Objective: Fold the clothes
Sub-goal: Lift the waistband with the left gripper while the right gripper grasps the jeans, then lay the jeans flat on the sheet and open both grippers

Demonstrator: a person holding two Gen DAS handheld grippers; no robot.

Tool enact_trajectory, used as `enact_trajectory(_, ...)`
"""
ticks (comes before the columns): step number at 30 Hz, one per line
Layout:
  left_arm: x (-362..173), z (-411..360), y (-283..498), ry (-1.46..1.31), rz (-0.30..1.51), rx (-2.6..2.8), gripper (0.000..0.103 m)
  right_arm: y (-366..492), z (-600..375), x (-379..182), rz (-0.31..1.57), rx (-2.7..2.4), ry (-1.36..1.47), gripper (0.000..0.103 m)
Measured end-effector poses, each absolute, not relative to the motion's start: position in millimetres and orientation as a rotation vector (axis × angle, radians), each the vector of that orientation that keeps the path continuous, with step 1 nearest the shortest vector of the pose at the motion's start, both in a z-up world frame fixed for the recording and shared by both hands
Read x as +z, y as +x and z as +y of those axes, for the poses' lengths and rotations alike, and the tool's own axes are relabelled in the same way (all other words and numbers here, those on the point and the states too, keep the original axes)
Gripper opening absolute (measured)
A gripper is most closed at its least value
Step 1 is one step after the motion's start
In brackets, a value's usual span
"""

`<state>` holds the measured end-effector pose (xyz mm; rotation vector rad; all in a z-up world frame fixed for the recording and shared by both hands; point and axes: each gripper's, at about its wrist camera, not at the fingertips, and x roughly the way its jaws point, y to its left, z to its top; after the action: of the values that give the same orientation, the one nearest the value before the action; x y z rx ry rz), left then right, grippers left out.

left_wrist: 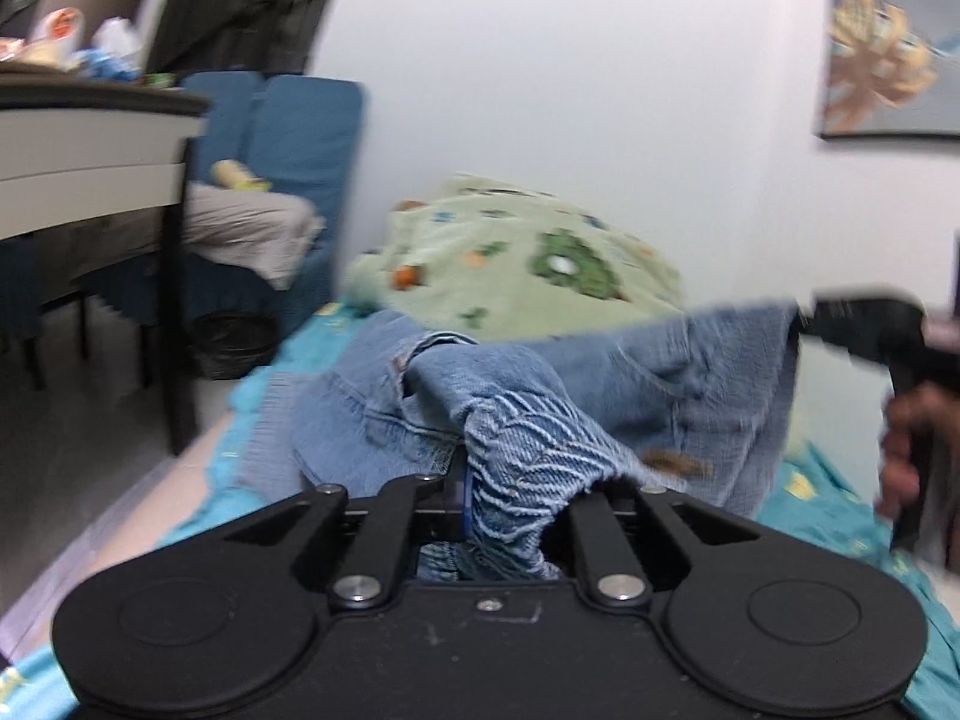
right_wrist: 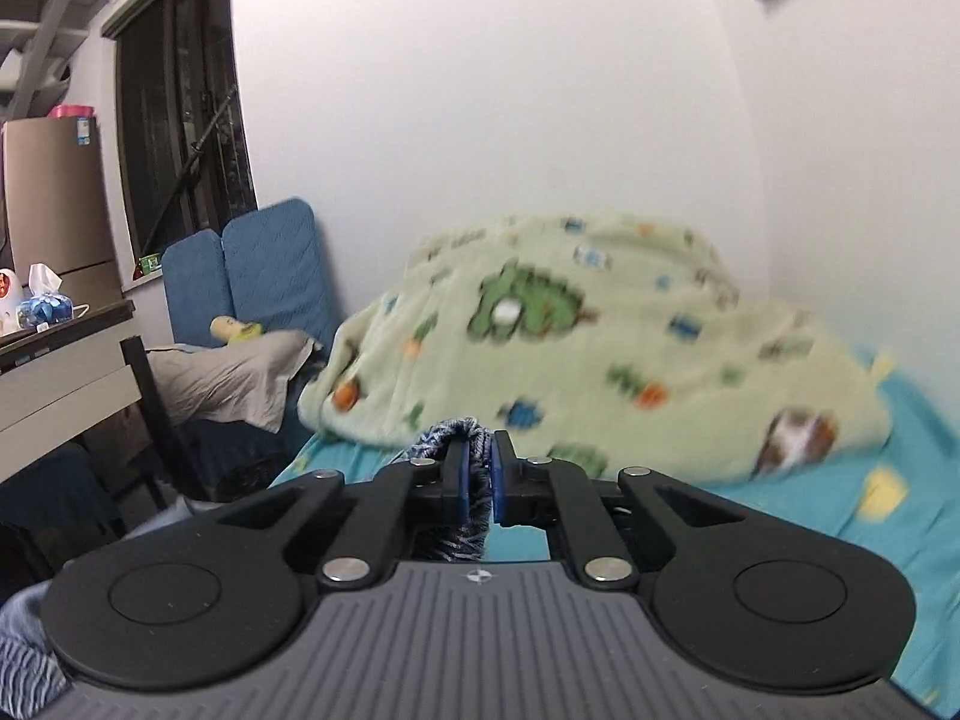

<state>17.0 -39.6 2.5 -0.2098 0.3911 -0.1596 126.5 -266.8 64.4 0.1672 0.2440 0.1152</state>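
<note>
A: How do the left tongs (left_wrist: pixel 516 480) stand?

B: Clamped on a bunched, frayed edge of the denim garment (left_wrist: pixel 600 396). The cloth fills the gap and hides most of the fingers.

A: And the right tongs (right_wrist: pixel 478 468)?

B: Nearly closed, their blue pads (right_wrist: pixel 463 480) pinching a thin fold of the same denim (right_wrist: pixel 459 429). In the left wrist view the right tongs (left_wrist: pixel 807 315) hold the far corner, so the cloth is stretched in the air between the two.

A: Where is the garment otherwise?

B: Its lower part sags onto the bed (left_wrist: pixel 264 396), over the turquoise sheet.

A: The hand?

B: The right hand (left_wrist: pixel 912 444) grips its handle at the right edge of the left view, blurred.

A: Room around?

B: A green patterned blanket (right_wrist: pixel 600 348) is heaped on the bed against the wall just behind the denim. To the left the bed edge drops to the floor, with a counter (left_wrist: pixel 90 138) and a blue chair (left_wrist: pixel 288 132) near it. Bare sheet (right_wrist: pixel 840 504) lies to the right.
</note>
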Motion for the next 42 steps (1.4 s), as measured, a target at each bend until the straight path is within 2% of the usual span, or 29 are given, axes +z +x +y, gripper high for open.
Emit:
enact_trajectory(5,10.6,-83.6,4.5,-0.191,0.359,-0.277,0.01,137.6,-315.7,98.8,0.273,0.078,0.095,0.006)
enact_trajectory(15,-11.2,-227.7,32.6,-0.157,0.361,-0.447,0.011,192.1,-424.7,89.0,0.316,-0.051,-0.042,0.006)
enact_trajectory(20,-50.1,-295.8,68.0,-0.127,0.43,-0.493,0.013,210.5,-460.9,45.3,0.364,-0.07,-0.017,0.006)
enact_trajectory(28,-102.2,-334.1,99.6,-0.05,0.496,-0.54,0.013,238.1,-514.9,-32.8,0.447,-0.09,0.044,0.008)
enact_trajectory(31,-99.0,-331.7,96.5,-0.025,0.509,-0.556,0.016,248.4,-535.1,-62.1,0.478,-0.097,0.067,0.015)
enact_trajectory(33,-96.9,-330.0,94.5,-0.009,0.518,-0.567,0.02,248.2,-539.8,-66.8,0.489,-0.106,0.079,0.024)
enact_trajectory(35,-94.8,-328.3,92.4,0.007,0.527,-0.577,0.033,240.9,-538.1,-61.4,0.509,-0.116,0.074,0.04)
enact_trajectory(39,-91.1,-324.3,86.3,0.033,0.541,-0.596,0.039,214.7,-531.5,-39.9,0.535,-0.111,0.074,0.049)
enact_trajectory(42,-89.4,-319.9,77.7,0.039,0.544,-0.604,0.04,191.2,-525.5,-22.0,0.53,-0.122,0.079,0.05)
